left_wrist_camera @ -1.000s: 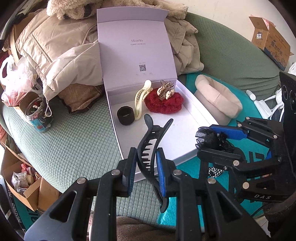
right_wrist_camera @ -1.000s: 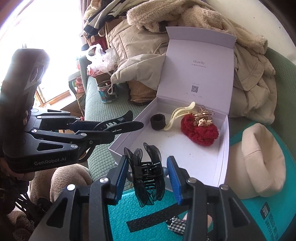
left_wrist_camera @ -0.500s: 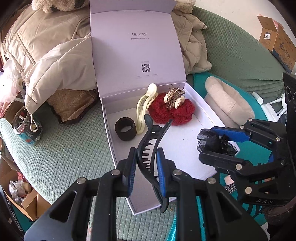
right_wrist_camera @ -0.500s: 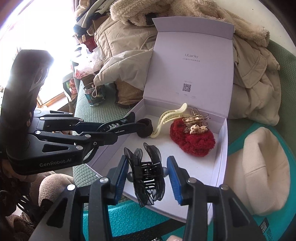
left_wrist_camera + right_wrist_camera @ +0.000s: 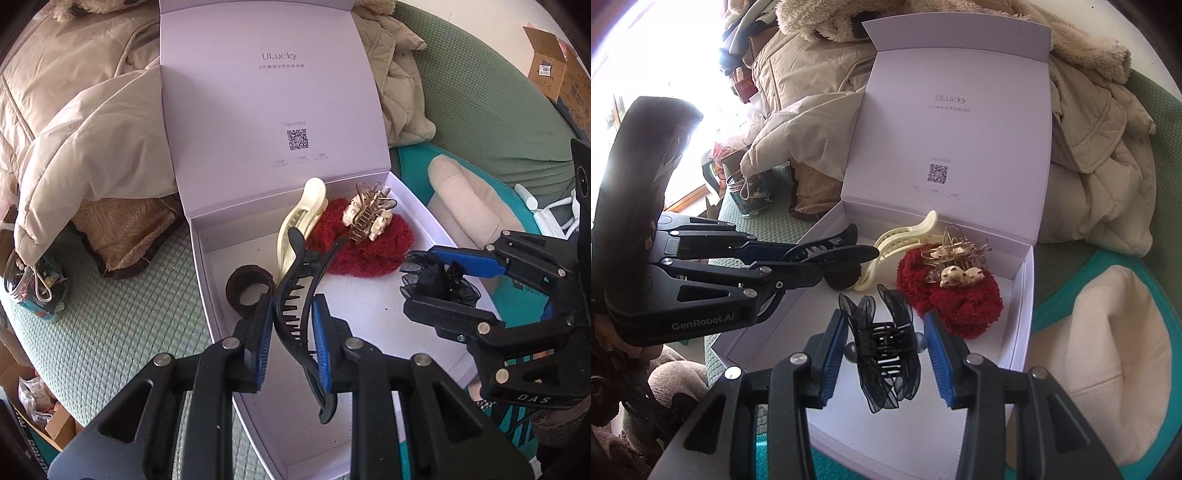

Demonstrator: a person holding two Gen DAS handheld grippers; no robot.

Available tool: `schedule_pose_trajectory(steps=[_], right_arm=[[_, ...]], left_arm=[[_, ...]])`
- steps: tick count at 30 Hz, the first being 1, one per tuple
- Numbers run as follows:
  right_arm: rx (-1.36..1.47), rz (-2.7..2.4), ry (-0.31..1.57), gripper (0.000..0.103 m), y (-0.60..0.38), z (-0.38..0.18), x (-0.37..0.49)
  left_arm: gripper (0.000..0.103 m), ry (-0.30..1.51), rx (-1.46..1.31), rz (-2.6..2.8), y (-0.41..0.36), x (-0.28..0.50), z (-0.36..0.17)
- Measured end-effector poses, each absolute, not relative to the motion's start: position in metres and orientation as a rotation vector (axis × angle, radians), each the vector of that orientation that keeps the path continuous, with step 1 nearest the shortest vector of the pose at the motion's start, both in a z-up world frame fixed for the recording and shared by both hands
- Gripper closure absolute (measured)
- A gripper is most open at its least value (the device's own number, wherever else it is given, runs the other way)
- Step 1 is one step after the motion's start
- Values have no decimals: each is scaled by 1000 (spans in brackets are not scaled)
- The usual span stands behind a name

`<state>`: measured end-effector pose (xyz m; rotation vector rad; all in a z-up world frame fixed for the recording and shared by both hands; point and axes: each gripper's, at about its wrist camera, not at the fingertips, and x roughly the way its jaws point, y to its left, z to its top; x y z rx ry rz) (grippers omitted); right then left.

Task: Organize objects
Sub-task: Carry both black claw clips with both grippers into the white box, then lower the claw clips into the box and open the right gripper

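Nearest the cameras, the left gripper (image 5: 291, 334) is clamped on a long black claw clip (image 5: 301, 314) and the right gripper (image 5: 884, 354) pinches a black gauze bow clip (image 5: 886, 354), both held over the open lilac box (image 5: 369, 306). On the box floor lie a dark hair band (image 5: 251, 291), a cream clip (image 5: 301, 218) and a red fuzzy scrunchie (image 5: 365, 247) with a gold claw clip (image 5: 369, 214) on top, under the raised lid (image 5: 269, 110). The box sits on a green quilted sofa (image 5: 110, 332) beside a teal mat (image 5: 1108, 266) and a beige cap (image 5: 1108, 362), with beige coats (image 5: 81, 122) heaped behind, a glass jar (image 5: 35, 288) to the left and a bright window (image 5: 646, 74) beyond.
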<state>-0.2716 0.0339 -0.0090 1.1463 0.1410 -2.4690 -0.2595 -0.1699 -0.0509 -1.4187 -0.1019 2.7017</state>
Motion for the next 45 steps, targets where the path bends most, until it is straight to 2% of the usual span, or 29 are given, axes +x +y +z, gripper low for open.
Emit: schedule_pose_trajectory(steps=[21,45], right_arm=[[1242,-2401,182,60,28,-35,-308],[1378,-2344,200,60,17,-66,-320]], left_arm=[[83,-33,-1468,2671,-168,-298,-77],[83,-38,-1516,2630,-169,-303,-96]])
